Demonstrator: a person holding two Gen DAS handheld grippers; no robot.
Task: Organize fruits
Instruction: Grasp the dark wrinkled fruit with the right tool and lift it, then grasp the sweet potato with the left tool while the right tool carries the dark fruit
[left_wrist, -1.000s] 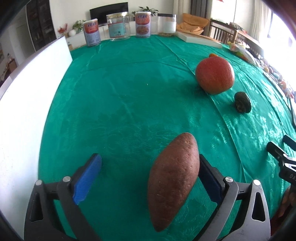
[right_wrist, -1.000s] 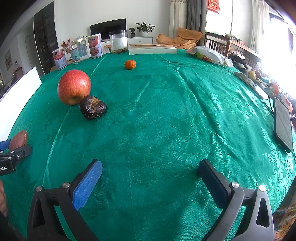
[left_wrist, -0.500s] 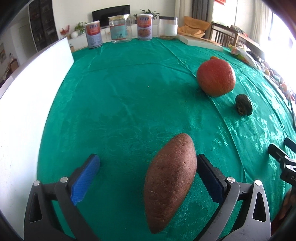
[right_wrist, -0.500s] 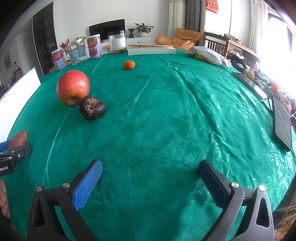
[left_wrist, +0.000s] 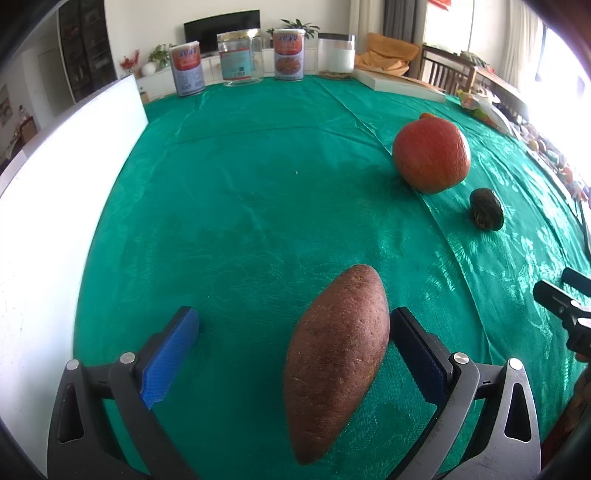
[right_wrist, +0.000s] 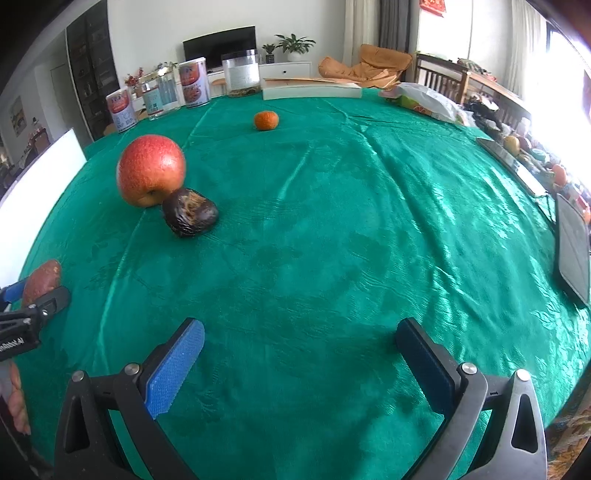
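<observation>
Between our left gripper's (left_wrist: 293, 352) wide-open fingers lies the sweet potato (left_wrist: 338, 360), against the right pad, ungripped, with the apple (left_wrist: 431, 156) and dark fruit (left_wrist: 486, 209) beyond, while our right gripper (right_wrist: 301, 362) gapes empty over green cloth (right_wrist: 332, 240).

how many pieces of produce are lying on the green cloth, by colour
red: 1, the apple
orange: 1, the small tangerine
dark, nearly black: 1, the wrinkled fruit beside the apple
reddish brown: 1, the long sweet potato, between the open left gripper fingers
total: 4
</observation>
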